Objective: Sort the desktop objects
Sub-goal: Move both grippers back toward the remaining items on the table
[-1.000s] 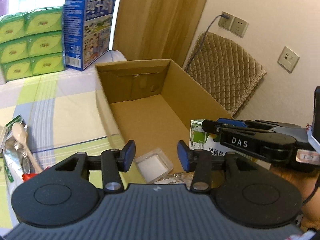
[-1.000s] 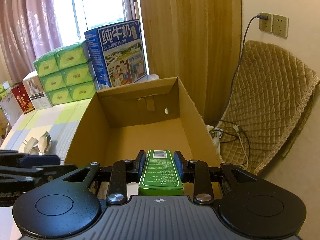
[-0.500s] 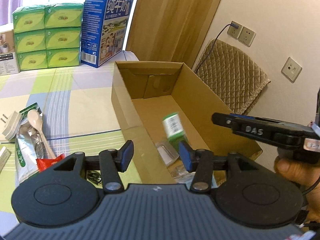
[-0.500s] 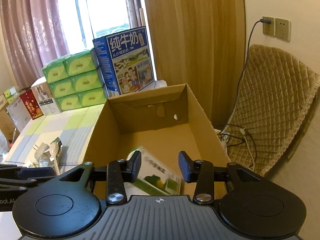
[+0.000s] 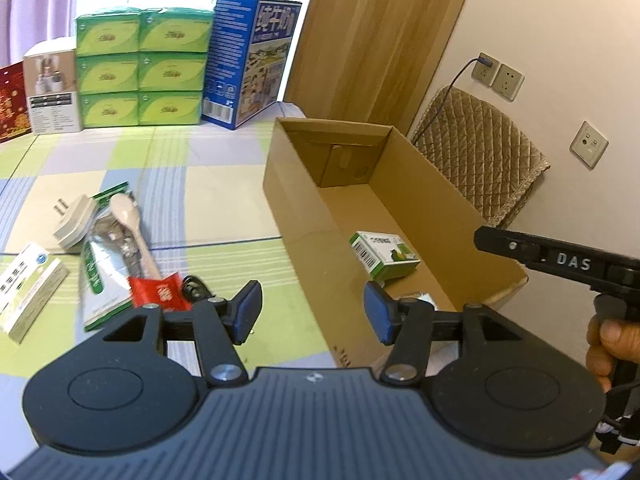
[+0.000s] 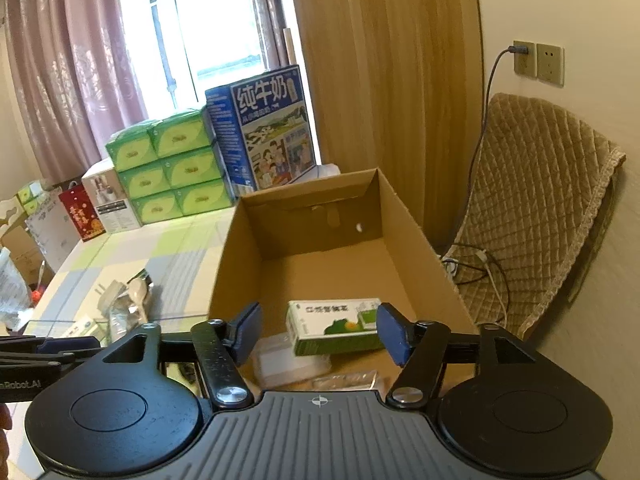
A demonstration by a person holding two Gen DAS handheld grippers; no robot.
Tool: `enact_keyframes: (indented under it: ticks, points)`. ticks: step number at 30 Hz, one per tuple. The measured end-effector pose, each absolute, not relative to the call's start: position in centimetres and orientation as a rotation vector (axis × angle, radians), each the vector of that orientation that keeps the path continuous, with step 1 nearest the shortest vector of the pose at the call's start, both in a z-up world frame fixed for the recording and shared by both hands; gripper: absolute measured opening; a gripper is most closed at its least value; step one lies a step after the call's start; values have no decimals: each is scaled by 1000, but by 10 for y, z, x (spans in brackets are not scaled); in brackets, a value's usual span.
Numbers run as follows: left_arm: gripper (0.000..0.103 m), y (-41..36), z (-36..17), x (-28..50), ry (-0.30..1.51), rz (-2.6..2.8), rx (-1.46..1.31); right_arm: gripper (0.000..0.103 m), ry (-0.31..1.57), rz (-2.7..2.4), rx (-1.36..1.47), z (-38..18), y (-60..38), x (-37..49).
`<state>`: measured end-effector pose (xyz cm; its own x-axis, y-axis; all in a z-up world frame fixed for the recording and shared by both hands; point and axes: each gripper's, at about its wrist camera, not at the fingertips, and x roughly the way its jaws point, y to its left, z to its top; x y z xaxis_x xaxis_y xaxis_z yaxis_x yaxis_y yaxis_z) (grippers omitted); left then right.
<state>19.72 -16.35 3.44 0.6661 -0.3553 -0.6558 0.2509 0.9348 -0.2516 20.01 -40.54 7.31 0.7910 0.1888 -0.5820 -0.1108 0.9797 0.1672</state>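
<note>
Green carton (image 6: 336, 325) lies flat on the floor of the cardboard box (image 6: 424, 248), near its front end. The right gripper (image 6: 319, 332) hangs above it, fingers spread wide and empty; the left gripper (image 5: 312, 312), equally wide and empty, hovers over the tabletop (image 5: 224, 200) beside a spoon (image 5: 132, 224)

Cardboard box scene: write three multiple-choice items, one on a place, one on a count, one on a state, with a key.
1. Where does the green and white carton lie?
A. inside the cardboard box
B. on the checked tablecloth
C. on the quilted chair

2. How many green tissue packs are in the stack?
A. four
B. six
C. nine

3. How is the right gripper?
A. shut on the carton
B. shut on nothing
C. open

Key: 1 A, the carton rests on the box floor; 2 B, two columns of three; 3 C, its jaws stand apart, holding nothing.
</note>
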Motion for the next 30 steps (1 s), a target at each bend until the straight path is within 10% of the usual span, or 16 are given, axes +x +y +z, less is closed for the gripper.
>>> enact_keyframes:
  ticks: [17, 30]
  points:
    - [91, -77, 32, 131, 750, -191, -163, 100, 585, 339, 111, 94, -320, 138]
    - [101, -11, 27, 106, 753, -63, -145, 101, 617, 472, -14, 65, -256, 124]
